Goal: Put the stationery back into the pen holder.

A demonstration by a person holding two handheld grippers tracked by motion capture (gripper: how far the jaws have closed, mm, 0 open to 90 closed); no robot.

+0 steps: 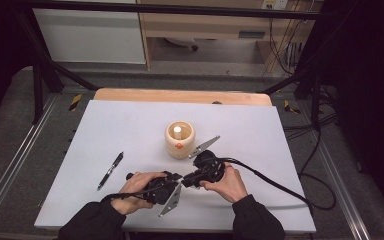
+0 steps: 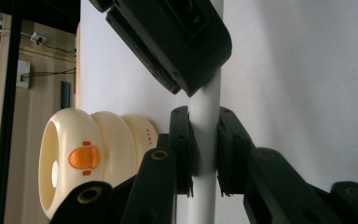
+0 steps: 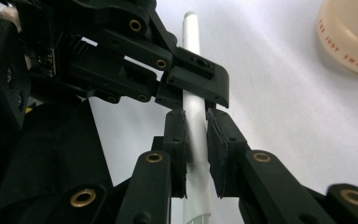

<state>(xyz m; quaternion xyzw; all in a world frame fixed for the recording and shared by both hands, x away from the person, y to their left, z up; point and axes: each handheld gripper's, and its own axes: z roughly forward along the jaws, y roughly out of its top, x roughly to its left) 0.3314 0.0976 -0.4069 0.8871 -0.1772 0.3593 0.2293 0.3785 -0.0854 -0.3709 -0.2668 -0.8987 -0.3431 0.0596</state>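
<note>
Fingers of the left gripper are pressed from both sides onto a white pen, which is pinched between the pads in the left gripper view. Just beyond them, the same pen is clamped by the fingers of the right gripper; in the right gripper view the white pen is seen running up between the pads, its rounded end poking out past the other gripper. How the barrel ends nearest the camera cannot be made out, since it is cut off at the bottom edge of both gripper views, and from above it is covered by the two tools.

In the high view the left gripper and the right gripper are held nose to nose low over the near part of the worktop, and the hands and dark sleeves are cut off by the bottom edge.

Farther off, a cream ribbed pot is stood near the middle of the worktop with a white stick upright inside it. An orange duck-like badge is seen on its side, and red lettering "THE JUDY SWAN" can be read along its rim; smaller print on the body is too blurred to read. A black pen is laid well apart, to the left.
</note>
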